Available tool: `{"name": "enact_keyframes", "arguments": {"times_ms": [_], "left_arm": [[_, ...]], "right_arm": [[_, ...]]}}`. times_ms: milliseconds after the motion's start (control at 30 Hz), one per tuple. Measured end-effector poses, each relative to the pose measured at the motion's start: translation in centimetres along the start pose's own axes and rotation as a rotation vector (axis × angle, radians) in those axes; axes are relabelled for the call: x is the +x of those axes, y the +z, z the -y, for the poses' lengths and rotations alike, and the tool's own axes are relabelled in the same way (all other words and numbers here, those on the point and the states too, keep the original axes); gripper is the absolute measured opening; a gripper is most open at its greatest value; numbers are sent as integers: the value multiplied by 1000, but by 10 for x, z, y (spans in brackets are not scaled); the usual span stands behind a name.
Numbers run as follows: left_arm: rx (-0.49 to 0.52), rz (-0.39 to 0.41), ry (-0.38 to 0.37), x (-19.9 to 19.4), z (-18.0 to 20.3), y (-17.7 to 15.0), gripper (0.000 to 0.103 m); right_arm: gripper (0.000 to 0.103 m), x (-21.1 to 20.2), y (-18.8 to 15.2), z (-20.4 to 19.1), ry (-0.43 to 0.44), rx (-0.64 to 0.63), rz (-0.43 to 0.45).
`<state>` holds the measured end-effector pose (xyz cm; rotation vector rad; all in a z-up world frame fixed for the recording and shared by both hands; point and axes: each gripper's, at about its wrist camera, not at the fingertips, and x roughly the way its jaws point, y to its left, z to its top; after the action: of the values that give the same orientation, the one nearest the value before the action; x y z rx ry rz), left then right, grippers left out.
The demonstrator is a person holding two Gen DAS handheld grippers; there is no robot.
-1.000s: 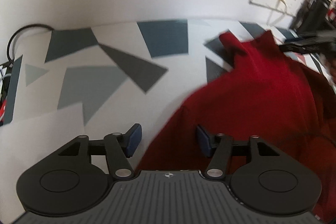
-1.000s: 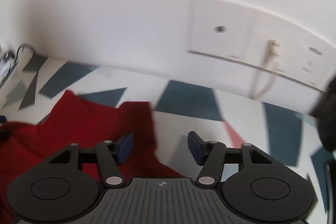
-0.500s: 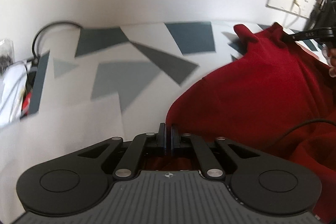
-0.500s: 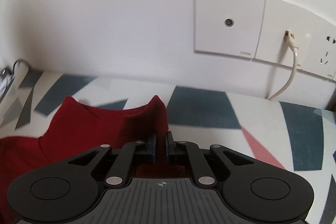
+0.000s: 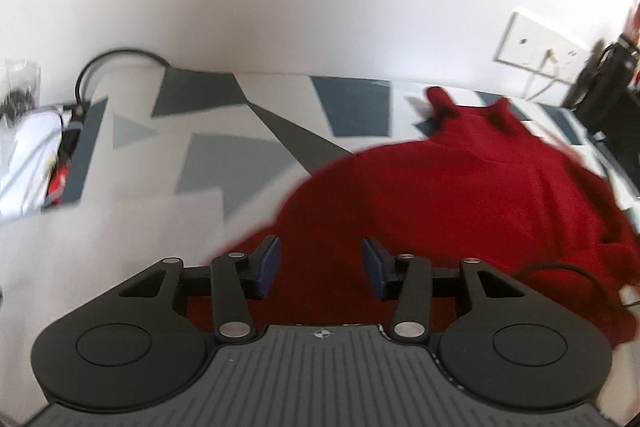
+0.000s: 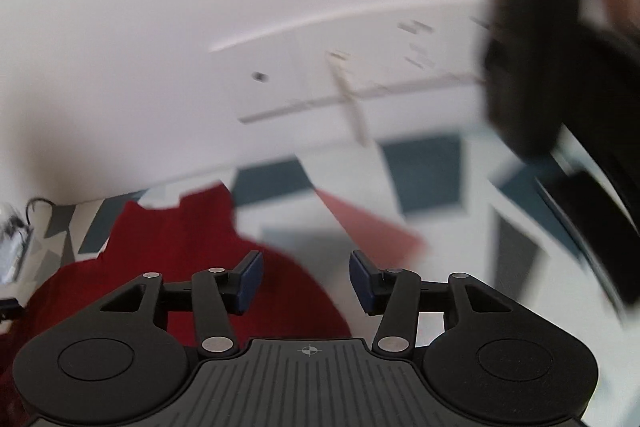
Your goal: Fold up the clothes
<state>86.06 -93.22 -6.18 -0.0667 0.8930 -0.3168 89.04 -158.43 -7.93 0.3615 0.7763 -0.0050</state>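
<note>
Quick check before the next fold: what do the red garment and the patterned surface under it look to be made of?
Red garment: soft, matte cloth, probably a knit or fleece; it drapes in rounded folds with no sheen, though blur hides any weave. Patterned surface: flat and smooth, printed with grey, blue-grey and one pink triangle; it could be a printed cloth or mat, the pictures don't settle which.

Garment point(image 5: 460, 195) lies on table point(image 5: 248, 187) toward its right side, collar near back edge; cables point(image 5: 36, 147) at left edge; wall sockets point(image 5: 536, 47) behind right corner
</note>
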Motion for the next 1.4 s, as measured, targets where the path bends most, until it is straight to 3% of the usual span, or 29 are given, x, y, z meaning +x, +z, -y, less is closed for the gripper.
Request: {"name": "enact_keyframes", "arguments": {"times_ms": [133, 233, 300, 367, 433, 500, 600, 733, 767, 833, 933, 967, 1133, 1233, 1400], "left_arm": [[-77, -27, -67, -17, 14, -20, 52], [-137, -50, -93, -19, 20, -35, 58], [-133, -51, -49, -17, 22, -41, 58], [-91, -39, 28, -14, 23, -44, 59], [-50, -28, 95, -9, 21, -46, 61], [-52, -52, 123, -1, 14, -47, 60], [-50, -57, 135, 4, 8, -47, 60], [2, -63, 159, 9, 12, -47, 61], [14, -64, 164, 10, 13, -47, 61], [11, -65, 165, 10, 14, -46, 62], [-9, -61, 159, 11, 12, -46, 66], [-16, -60, 155, 11, 11, -45, 66], [-35, -71, 141, 12, 12, -41, 70], [-63, -55, 117, 7, 14, -37, 70], [36, -11, 88, 8, 38, -21, 70]], "right_arm": [[47, -38, -54, 13, -73, 48, -51], [58, -46, -85, 7, -111, 22, -79], [69, -49, -101, -2, -133, -35, -87], [69, -46, -111, -10, -164, -98, -102], [59, -40, -113, -12, -172, -122, -128], [18, -35, -111, -7, -186, -131, -138], [12, -37, -95, 14, -238, -79, -81], [12, -33, -67, 49, -343, 24, 3], [15, -30, -63, 55, -362, 47, -3], [35, -24, -54, 67, -402, 95, -16], [49, -34, -54, 61, -388, 120, 8], [59, -38, -55, 56, -384, 115, 20], [63, -50, -60, 21, -253, 21, 48], [69, -48, -68, -6, -177, -68, 35], [74, -29, -70, -35, -101, -118, 8]]}}
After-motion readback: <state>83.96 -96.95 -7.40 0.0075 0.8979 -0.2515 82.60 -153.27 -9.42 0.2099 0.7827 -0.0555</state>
